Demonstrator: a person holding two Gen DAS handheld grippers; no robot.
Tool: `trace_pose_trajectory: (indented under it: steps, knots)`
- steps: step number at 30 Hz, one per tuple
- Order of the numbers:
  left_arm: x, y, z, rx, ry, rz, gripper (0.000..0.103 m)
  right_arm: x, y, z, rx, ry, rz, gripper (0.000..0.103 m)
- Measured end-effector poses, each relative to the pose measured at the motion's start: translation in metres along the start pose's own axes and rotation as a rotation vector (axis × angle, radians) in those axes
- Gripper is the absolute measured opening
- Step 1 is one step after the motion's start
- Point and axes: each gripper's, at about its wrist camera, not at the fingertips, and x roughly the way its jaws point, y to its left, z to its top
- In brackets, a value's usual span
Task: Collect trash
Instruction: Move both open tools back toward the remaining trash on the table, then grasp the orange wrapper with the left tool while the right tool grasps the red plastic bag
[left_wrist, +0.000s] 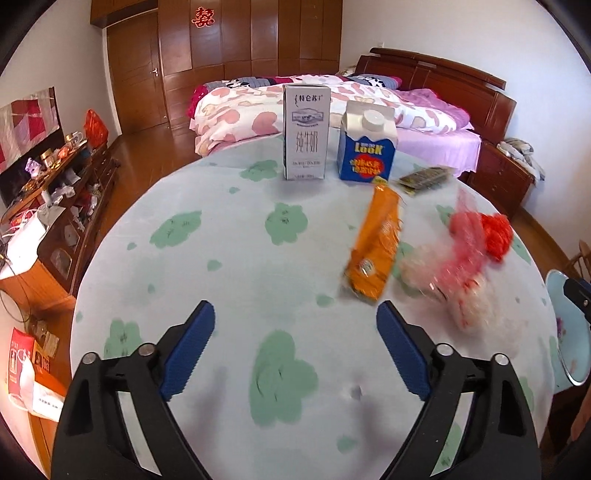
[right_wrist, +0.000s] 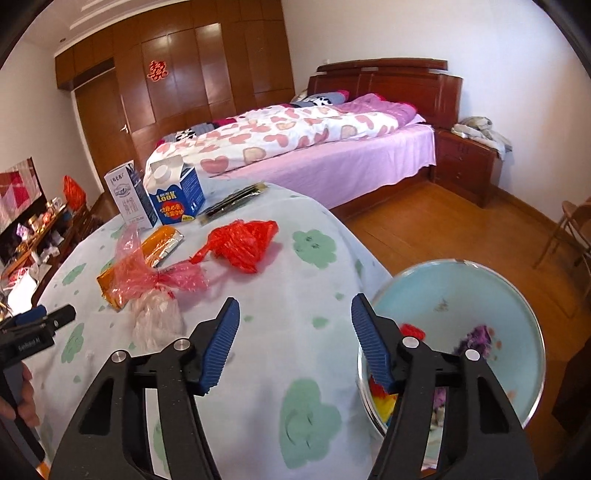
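The round table (left_wrist: 229, 258), under a pale cloth with green flower shapes, filled most of both views, with a bed (right_wrist: 332, 155) and a brown wardrobe (right_wrist: 177, 74) behind it. At the table's right edge, beside and below the cloth, stood a light-blue basin (right_wrist: 454, 295) with scraps of red, yellow and purple trash in its bottom.

The left gripper (left_wrist: 295, 354) hung above bare cloth near the table's near edge, its jaws spread wide with nothing between them. The right gripper (right_wrist: 293, 343) hovered over the cloth just beside the basin, jaws apart and empty, its right finger overlapping the basin's rim in view.

At the far side of the table stood a white milk carton (left_wrist: 306, 133) and, just to its right, a blue carton (left_wrist: 367, 147) with a white cap, both upright. In front of the blue carton lay an orange wrapper (left_wrist: 376, 243). Touching it on the right was a clear bag (left_wrist: 447, 273) knotted with pink film, blurred in the left view. A crumpled red bag (right_wrist: 243, 243) lay just beyond that. A dark flat packet (left_wrist: 424, 177) rested near the far edge, right of the blue carton.
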Motion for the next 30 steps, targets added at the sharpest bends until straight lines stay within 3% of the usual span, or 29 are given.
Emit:
trace_pose_trajectory:
  steps: [10, 14, 19, 21, 23, 27, 30]
  knots:
    - [0.048, -0.025, 0.043, 0.091, 0.027, -0.082, 0.081, 0.053, 0.012, 0.036, -0.005, 0.052, 0.04, 0.061]
    - [0.068, -0.04, 0.052, 0.139, 0.045, -0.082, 0.081, 0.073, 0.016, 0.048, 0.003, 0.07, 0.065, 0.061]
    - [0.087, -0.051, 0.055, 0.132, 0.098, -0.126, 0.071, 0.106, 0.019, 0.055, 0.068, 0.158, 0.122, 0.061]
    - [0.094, -0.055, 0.053, 0.147, 0.115, -0.125, 0.058, 0.114, 0.021, 0.055, 0.068, 0.181, 0.131, 0.058]
    - [0.1, -0.056, 0.051, 0.143, 0.13, -0.143, 0.044, 0.118, 0.02, 0.054, 0.076, 0.192, 0.148, 0.028]
    - [0.1, -0.056, 0.05, 0.134, 0.116, -0.167, 0.02, 0.116, 0.02, 0.054, 0.08, 0.164, 0.175, 0.016]
    - [0.093, -0.051, 0.05, 0.122, 0.098, -0.184, 0.011, 0.113, 0.02, 0.053, 0.084, 0.146, 0.174, 0.013]
